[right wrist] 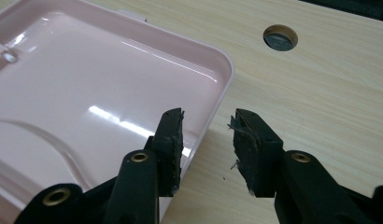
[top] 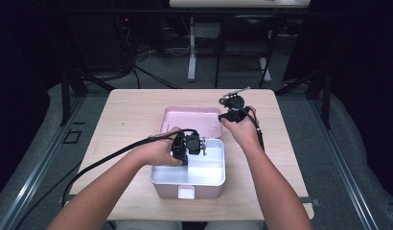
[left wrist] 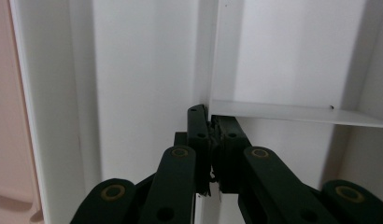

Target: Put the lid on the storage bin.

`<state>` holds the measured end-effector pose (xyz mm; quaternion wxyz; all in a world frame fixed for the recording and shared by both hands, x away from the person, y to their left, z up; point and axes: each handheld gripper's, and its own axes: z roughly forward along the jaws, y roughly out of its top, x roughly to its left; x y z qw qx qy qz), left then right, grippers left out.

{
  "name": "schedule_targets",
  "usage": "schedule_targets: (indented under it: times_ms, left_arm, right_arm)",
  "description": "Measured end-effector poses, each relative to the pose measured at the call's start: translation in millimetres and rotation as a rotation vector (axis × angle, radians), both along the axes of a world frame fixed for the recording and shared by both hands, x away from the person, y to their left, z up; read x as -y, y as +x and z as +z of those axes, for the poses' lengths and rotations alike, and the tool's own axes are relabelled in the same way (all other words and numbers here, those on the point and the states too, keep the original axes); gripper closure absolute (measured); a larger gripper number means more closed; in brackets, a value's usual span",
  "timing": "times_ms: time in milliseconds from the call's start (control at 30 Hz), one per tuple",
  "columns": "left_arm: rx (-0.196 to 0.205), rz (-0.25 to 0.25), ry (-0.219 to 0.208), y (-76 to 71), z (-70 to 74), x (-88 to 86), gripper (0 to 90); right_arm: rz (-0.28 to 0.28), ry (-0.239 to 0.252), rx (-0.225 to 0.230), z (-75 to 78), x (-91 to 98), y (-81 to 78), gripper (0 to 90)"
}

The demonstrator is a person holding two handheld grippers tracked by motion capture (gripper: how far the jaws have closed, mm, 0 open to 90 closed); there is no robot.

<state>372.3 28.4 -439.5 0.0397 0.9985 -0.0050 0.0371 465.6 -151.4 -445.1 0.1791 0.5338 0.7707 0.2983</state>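
High view: pink box (top: 187, 189) with white inner tray (top: 204, 173) sitting near the front middle of the wooden table (top: 127, 110), lid (top: 192, 120) thrown open and lying flat just behind it. White latch (top: 186, 192) on the front wall, facing the person. Tray split by thin white dividers (left wrist: 292, 113) into compartments. Left gripper (top: 187, 143) lowered into the back left part of the tray, held by the left hand (top: 158, 151), cable (top: 108, 157) trailing off to the left edge of the table.

Left gripper view: jaws pressed together on the upright edge of a divider wall, right where the cross divider meets it; pads pinching the thin white plastic, no gap visible between them. Pink box wall at the far left edge.

Right gripper view: right gripper (right wrist: 206, 140) poised over the corner rim of the open lid (right wrist: 87, 93), jaws partly apart, one pad above the lid's inside, the other above bare table; rim between them but not squeezed. Whether the pads touch the rim, cannot tell. Round hole (right wrist: 280, 38) in the tabletop beyond.

High view again: right gripper (top: 233, 112) at the lid's right end, right hand (top: 242, 129) behind it.
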Motion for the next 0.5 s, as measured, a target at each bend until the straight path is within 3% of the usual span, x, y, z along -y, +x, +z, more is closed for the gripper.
schedule_targets:
  times_ms: [267, 500]
  left_arm:
    - [-0.01, 0.001, -0.009, 1.0, -0.4, -0.6, 86.5]
    - [-0.009, 0.001, -0.006, 0.9, -0.1, -0.6, 86.6]
  right_arm:
    - [-0.033, -0.007, -0.027, -12.9, -6.0, 12.6, 68.6]
    - [-0.061, 0.016, -0.06, -21.6, -8.2, 21.5, 72.2]
